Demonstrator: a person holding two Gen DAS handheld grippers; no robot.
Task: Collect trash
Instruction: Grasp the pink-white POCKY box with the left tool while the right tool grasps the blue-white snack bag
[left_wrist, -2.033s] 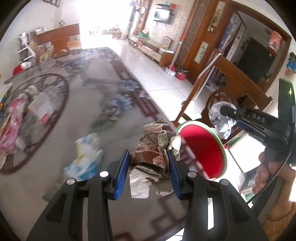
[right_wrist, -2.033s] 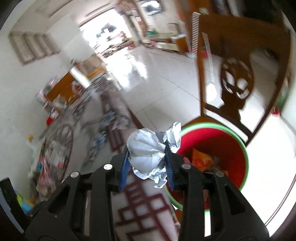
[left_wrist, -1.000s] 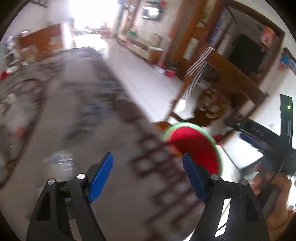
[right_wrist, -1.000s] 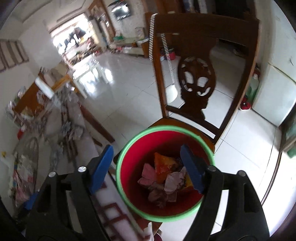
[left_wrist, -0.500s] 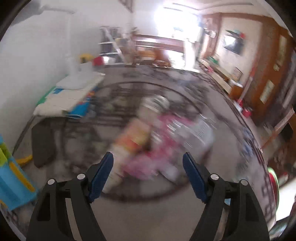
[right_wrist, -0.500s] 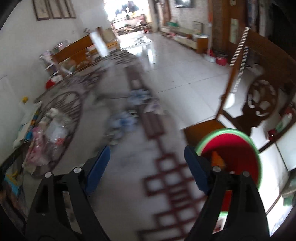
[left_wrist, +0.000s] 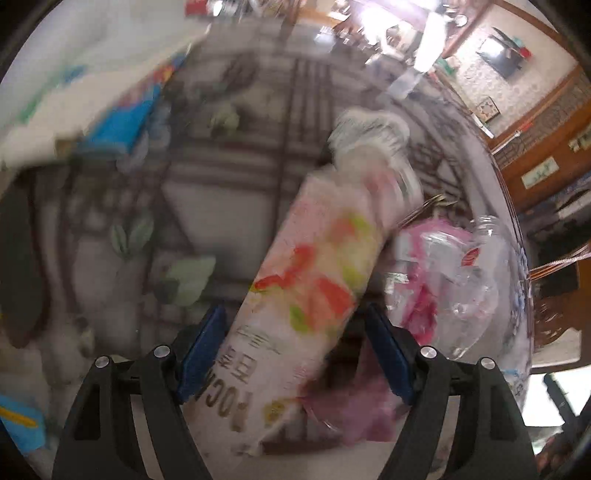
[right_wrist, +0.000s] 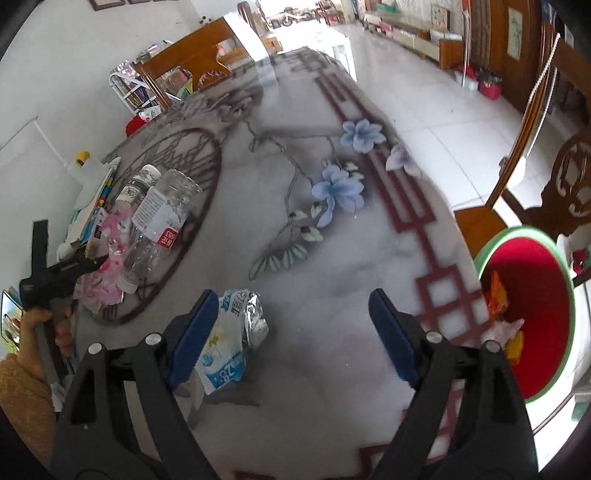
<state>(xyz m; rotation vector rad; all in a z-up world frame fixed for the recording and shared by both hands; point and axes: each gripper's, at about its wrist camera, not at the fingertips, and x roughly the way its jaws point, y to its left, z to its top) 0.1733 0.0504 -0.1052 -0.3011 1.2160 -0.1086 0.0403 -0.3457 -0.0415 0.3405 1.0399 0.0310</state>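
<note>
We are finding the left gripper (left_wrist: 293, 350) gaping around a blurred, probably light, crushable snack tube (left_wrist: 314, 288); we are advising a mid-body grasp.

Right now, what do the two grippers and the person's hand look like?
Both the left gripper and right gripper have black plastic arms with silver screws and blue pads. The left hand is bare, below it a mustard knit sleeve.
</note>
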